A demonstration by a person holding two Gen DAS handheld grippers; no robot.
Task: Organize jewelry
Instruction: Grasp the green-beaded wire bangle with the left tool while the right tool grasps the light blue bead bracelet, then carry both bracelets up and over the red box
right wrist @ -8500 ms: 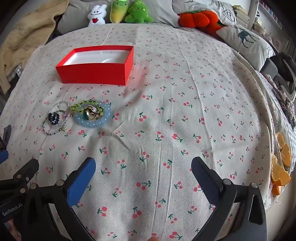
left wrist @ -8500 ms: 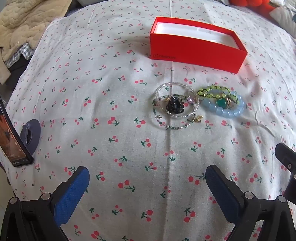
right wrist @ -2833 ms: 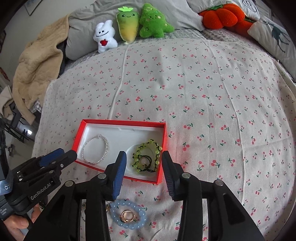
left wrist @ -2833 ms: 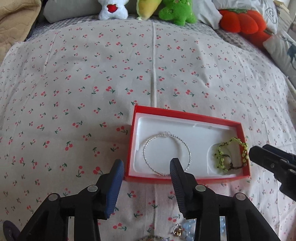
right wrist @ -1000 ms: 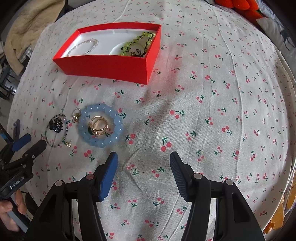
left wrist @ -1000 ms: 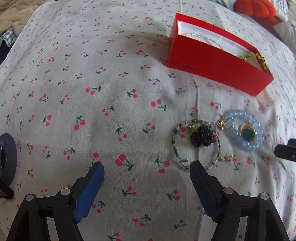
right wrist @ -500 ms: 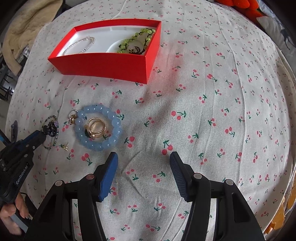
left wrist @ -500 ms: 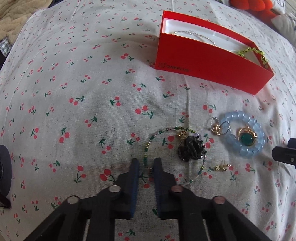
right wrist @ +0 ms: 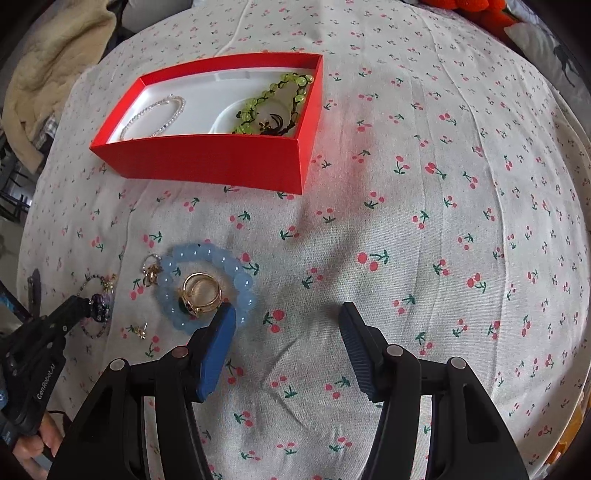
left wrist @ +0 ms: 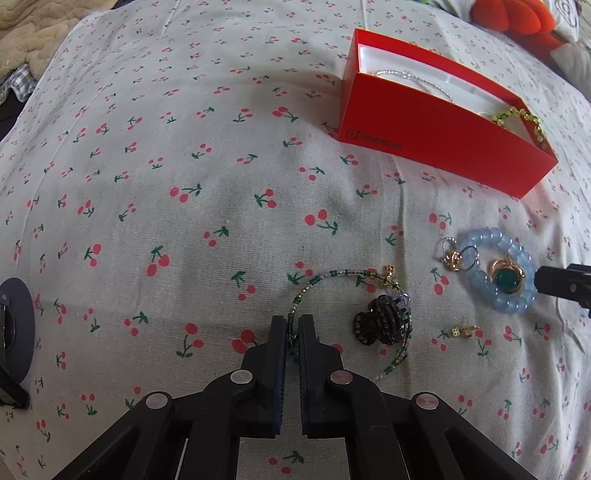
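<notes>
My left gripper (left wrist: 292,325) is shut on the thin green beaded bracelet (left wrist: 325,277), which lies on the cherry-print cloth around a black ring (left wrist: 382,325). A pale blue bead bracelet (left wrist: 496,301) with a green-stone gold ring (left wrist: 506,278) inside lies to the right; small hoops (left wrist: 458,256) and a gold stud (left wrist: 463,331) lie nearby. The red box (left wrist: 443,144) holds a silver bracelet (right wrist: 155,116) and a lime bead bracelet (right wrist: 275,101). My right gripper (right wrist: 286,317) is open, its left finger just over the blue bracelet (right wrist: 207,286).
A beige blanket (right wrist: 48,74) lies at the far left. Orange plush toys (left wrist: 517,18) sit beyond the box. A dark round object (left wrist: 14,328) sits at the left edge. Cherry-print cloth (right wrist: 443,221) stretches to the right.
My left gripper has closed from wide open onto the green beaded bracelet and moved in close. My right gripper has lowered toward the blue bracelet and stayed open.
</notes>
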